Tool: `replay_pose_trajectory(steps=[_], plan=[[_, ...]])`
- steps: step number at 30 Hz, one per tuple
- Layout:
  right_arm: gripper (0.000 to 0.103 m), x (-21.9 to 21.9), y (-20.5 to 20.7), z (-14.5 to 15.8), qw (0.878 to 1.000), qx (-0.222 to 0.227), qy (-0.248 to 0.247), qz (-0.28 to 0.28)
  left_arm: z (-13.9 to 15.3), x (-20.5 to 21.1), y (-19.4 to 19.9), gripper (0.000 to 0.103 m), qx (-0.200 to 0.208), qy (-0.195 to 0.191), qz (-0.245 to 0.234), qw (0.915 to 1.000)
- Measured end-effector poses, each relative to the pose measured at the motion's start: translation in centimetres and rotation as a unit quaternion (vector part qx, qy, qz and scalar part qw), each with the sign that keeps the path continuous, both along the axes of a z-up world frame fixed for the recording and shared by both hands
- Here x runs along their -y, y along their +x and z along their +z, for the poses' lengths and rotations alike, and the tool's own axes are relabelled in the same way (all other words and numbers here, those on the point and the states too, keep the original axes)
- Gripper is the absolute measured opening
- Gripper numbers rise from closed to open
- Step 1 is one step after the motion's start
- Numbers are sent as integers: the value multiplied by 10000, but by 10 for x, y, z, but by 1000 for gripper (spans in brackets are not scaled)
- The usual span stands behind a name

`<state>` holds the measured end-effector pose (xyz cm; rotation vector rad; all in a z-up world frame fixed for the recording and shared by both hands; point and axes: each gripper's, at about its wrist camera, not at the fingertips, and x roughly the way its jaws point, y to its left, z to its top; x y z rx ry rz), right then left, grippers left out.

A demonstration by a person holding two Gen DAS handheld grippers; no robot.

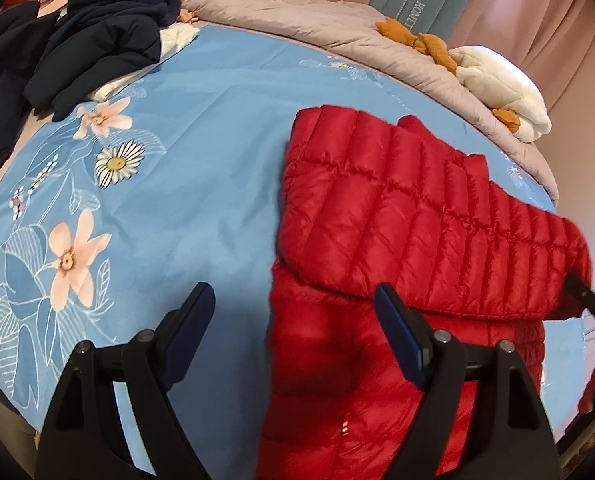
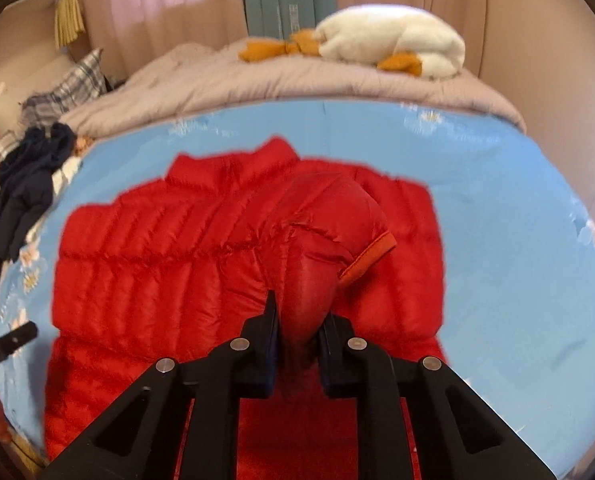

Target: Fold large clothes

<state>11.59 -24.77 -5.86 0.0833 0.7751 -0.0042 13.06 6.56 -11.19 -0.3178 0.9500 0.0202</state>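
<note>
A red quilted puffer jacket (image 1: 397, 220) lies spread on the blue floral bedsheet (image 1: 197, 160), one sleeve folded across its body. In the right wrist view, the jacket (image 2: 157, 260) fills the middle. My right gripper (image 2: 300, 312) is shut on the sleeve (image 2: 329, 220) near its orange-trimmed cuff (image 2: 367, 258), lifting it off the body. My left gripper (image 1: 295, 296) is open above the jacket's left edge, one finger over the sheet and the other over the red fabric, with nothing pinched.
A heap of dark navy clothes (image 1: 97, 40) sits at the bed's far left. A grey quilt (image 1: 297, 20) is bunched along the far side with a white and orange plush toy (image 1: 497, 84) on it. Pink curtains hang behind.
</note>
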Motion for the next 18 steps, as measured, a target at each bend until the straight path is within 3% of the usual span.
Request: replay_pose_trajectory(steps=[5, 9, 18], plan=[[17, 15, 2, 24, 9990, 369, -113, -204, 6, 12, 13, 81, 102, -27, -143, 9998], [17, 29, 7, 25, 9981, 441, -95, -408, 7, 25, 30, 77, 133, -154, -310, 9993], [17, 59, 31, -20, 9972, -168, 46, -727, -14, 48, 61, 73, -112, -26, -499, 9987]])
